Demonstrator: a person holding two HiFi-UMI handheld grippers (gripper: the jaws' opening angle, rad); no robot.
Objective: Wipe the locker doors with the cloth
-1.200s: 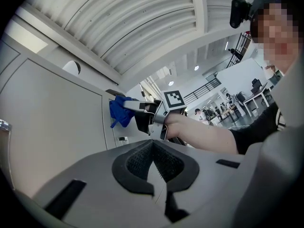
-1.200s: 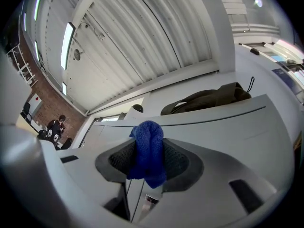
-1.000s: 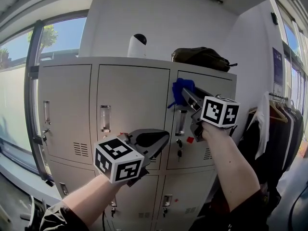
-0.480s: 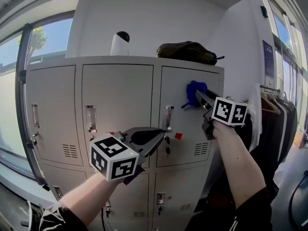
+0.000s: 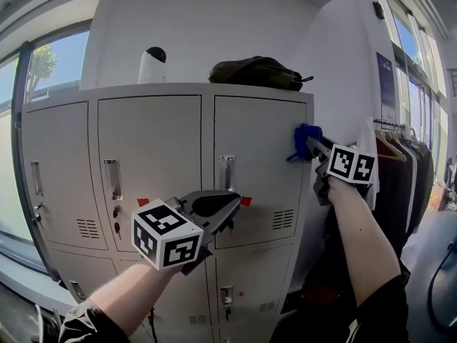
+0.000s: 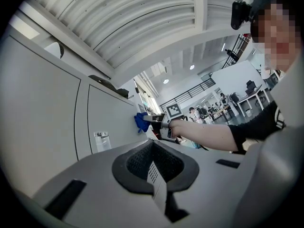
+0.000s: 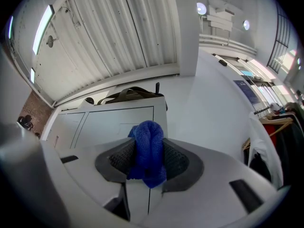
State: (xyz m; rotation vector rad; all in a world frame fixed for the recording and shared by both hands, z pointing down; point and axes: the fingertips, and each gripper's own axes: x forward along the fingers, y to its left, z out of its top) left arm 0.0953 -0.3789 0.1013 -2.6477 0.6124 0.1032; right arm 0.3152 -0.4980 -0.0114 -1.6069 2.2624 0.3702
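Head view: right gripper (image 5: 313, 143), jaws clamped on blue cloth (image 5: 303, 136), has swept cloth across top of right-hand locker door (image 5: 260, 159) to its right edge. Upper strip likely wiped, lower panels remain. Left gripper (image 5: 234, 206) closed, empty, idle near middle door.

I count three upper locker doors (image 5: 153, 148) from nine to two o'clock, with three handles (image 5: 113, 179) and two red tags (image 5: 141, 202). On top sit one white device (image 5: 151, 64) at eleven and one dark bag (image 5: 253, 72) at twelve. One blue cloth (image 5: 303, 136) shows at three. My grippers number two: left gripper (image 5: 230, 210), right gripper (image 5: 313, 142).
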